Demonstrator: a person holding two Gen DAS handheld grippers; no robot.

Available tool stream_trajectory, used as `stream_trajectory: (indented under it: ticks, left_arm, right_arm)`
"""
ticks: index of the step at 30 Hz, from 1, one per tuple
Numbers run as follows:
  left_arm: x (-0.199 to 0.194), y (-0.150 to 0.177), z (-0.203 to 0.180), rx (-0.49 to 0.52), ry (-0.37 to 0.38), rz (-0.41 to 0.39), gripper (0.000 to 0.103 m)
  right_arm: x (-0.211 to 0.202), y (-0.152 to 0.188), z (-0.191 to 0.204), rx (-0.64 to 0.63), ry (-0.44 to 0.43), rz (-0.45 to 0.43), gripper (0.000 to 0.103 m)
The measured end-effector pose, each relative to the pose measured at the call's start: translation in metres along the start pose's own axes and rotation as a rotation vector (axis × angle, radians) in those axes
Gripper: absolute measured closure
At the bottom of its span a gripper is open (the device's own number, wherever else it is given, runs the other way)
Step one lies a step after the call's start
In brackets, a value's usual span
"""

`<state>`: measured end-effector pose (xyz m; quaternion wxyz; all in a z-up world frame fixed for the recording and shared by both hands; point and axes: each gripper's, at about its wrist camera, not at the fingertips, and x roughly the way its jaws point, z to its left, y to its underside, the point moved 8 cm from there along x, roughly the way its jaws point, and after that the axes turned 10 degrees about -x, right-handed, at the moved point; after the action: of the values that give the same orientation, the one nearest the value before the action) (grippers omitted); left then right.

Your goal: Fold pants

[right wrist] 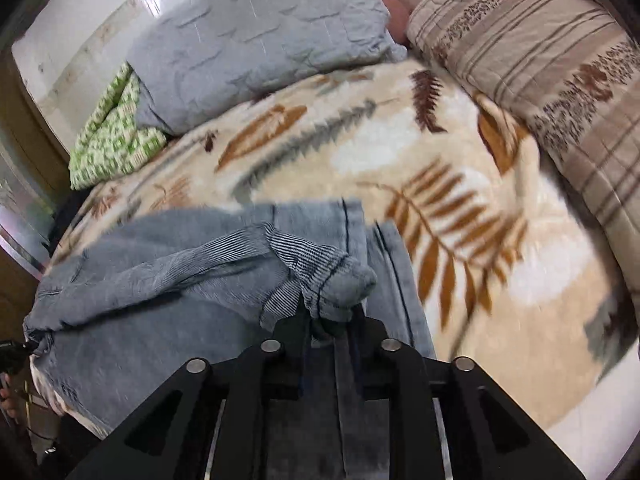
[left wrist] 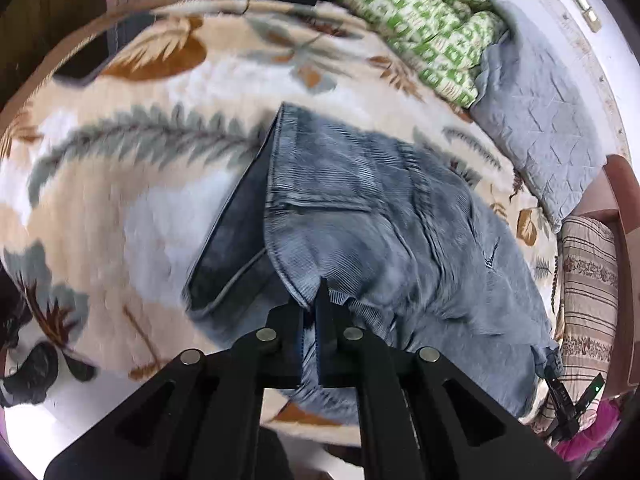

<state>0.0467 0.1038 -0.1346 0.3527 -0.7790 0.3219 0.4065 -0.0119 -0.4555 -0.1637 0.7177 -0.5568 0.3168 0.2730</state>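
left wrist view: left gripper (left wrist: 314, 312) has its fingers pressed close on a fold of the pants (left wrist: 360, 216), pinching blue-grey corduroy right at the tips. pants spread forward and to the right of the gripper over the leaf-print blanket (left wrist: 132, 184); a darker inner face of the fabric shows on the left of the fold. green patterned quilt (left wrist: 416, 28) lies bunched at the far side, grey quilted pillow (left wrist: 544, 120) just beside it on the right, striped pillow (left wrist: 588, 280) further right at the bed edge. right gripper (left wrist: 560, 396) shows small at the lower right, at the far corner of the pants. image blurred toward the left.

right wrist view: right gripper (right wrist: 326, 316) has its fingers closed on a bunched end of the pants (right wrist: 160, 272), cloth gathered over the tips. rest of the pants lies left and under the gripper on the leaf-print blanket (right wrist: 460, 152). grey quilted pillow (right wrist: 260, 36) and green patterned quilt (right wrist: 116, 144) sit well beyond, striped pillow (right wrist: 540, 64) to the far right. nothing lies between the gripper and the pants.
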Motion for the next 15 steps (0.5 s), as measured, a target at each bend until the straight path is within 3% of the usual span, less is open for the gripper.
stream_trajectory:
  ticks: [5, 7, 8, 9, 11, 15]
  left_arm:
    - [-0.023, 0.015, 0.024, -0.049, 0.031, 0.032, 0.087]
    - [-0.034, 0.019, 0.027, -0.095, 0.096, 0.050, 0.082]
    - [-0.039, 0.020, 0.024, -0.112, 0.132, 0.052, 0.074]
    - [-0.042, 0.020, 0.020, -0.123, 0.162, 0.052, 0.060]
    - [-0.045, 0.020, 0.008, -0.140, 0.222, 0.058, 0.043]
    - [-0.033, 0.016, -0.019, -0.150, 0.272, 0.089, 0.040]
  right_arm:
    - [-0.037, 0.007, 0.013, -0.057, 0.062, -0.011, 0.073]
    - [-0.051, 0.006, 0.026, -0.065, 0.040, -0.027, 0.057]
    - [-0.057, 0.005, 0.036, -0.065, 0.009, -0.042, 0.052]
    - [-0.060, 0.003, 0.047, -0.061, -0.029, -0.052, 0.041]
    - [-0.054, 0.002, 0.077, -0.036, -0.148, -0.043, 0.035]
    - [-0.016, 0.005, 0.142, 0.034, -0.405, 0.055, 0.035]
